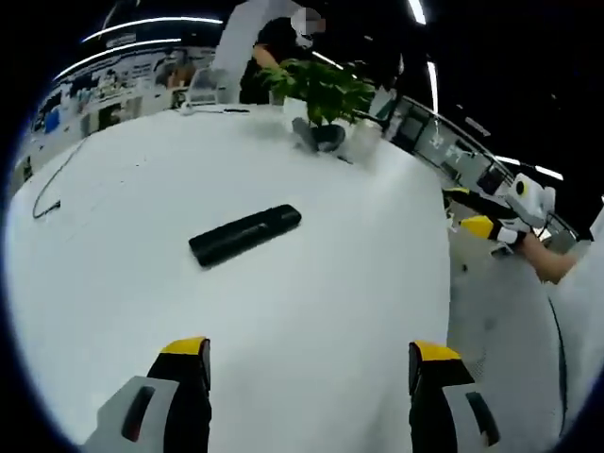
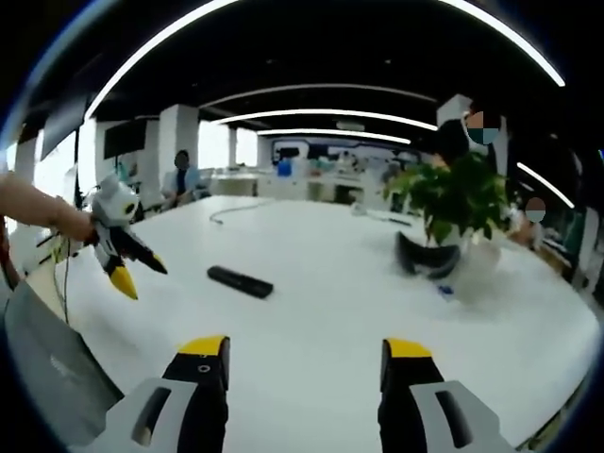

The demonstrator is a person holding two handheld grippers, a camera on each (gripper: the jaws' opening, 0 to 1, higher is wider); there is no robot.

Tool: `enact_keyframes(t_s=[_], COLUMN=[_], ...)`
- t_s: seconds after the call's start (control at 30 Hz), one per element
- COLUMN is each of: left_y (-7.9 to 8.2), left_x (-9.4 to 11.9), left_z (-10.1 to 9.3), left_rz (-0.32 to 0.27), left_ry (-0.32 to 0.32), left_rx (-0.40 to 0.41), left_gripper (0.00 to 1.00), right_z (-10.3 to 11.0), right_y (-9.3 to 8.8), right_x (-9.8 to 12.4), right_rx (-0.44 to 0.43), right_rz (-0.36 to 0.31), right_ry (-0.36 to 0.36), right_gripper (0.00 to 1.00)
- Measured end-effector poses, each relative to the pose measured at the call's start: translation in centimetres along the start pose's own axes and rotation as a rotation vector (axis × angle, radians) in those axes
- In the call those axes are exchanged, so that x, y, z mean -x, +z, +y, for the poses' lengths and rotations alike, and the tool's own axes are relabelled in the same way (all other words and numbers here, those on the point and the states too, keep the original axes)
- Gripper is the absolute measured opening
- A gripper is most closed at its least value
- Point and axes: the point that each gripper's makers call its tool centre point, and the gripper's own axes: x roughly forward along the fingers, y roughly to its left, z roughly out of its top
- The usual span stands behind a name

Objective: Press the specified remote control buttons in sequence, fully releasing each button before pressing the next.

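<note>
While the black remote control (image 1: 245,234) lies flat on the bare white table (image 1: 311,311), both grippers hover above the surface without touching it. In the left gripper view, the left gripper (image 1: 311,368) has its two yellow-tipped jaws spread wide apart with nothing between them, and the remote sits ahead of them and a little toward the left jaw, near the middle of the table. Its long axis runs at a slant across that view, one end lower left, the other upper right, so it lies more crosswise than in line with the jaws. In the right gripper view, the right gripper (image 2: 307,368) is likewise released, jaws parted and empty, and the remote appears small, ahead and left of the left jaw, well apart from the tips. Judging by its size in each view, the left gripper seems the nearer one and better placed to reach the buttons. The buttons themselves are too small to make out. Beyond the remote stands a leafy potted plant (image 1: 321,94) at the far side of the table, and a thin cable (image 1: 57,184) trails near the left edge
</note>
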Motion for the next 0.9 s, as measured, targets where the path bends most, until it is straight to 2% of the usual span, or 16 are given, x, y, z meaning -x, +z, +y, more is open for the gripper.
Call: enact_keyframes(t_s=[0.03,0.2,0.53,0.63,0.9], left_y=[0.1,1.3,3.0,4.1,4.0], left_x=[-0.2,-1.1,-2.5,-3.0,-4.3], left_z=[0.2,1.5,4.5,5.2,6.9], left_rz=[0.024,0.068,0.126,0.114,0.174], left_ry=[-0.009,-0.019,0.001,-0.011,0.008], left_rx=[-0.036,-0.085,-0.161,-0.143,-0.208], left_gripper=[0.89,0.89,0.88,0.86,0.82], right_z=[0.1,0.0,-0.2,0.0,0.1], right_y=[0.0,-0.2,-0.6,-0.7,-1.1], right_x=[0.0,0.0,0.0,-0.1,-0.2], right_rx=[0.005,0.009,0.007,0.010,0.014], right_rz=[0.005,0.014,0.032,0.041,0.061], right_ry=[0.004,-0.001,-0.008,0.004,0.012], right_gripper=[0.62,0.61,0.60,0.59,0.57])
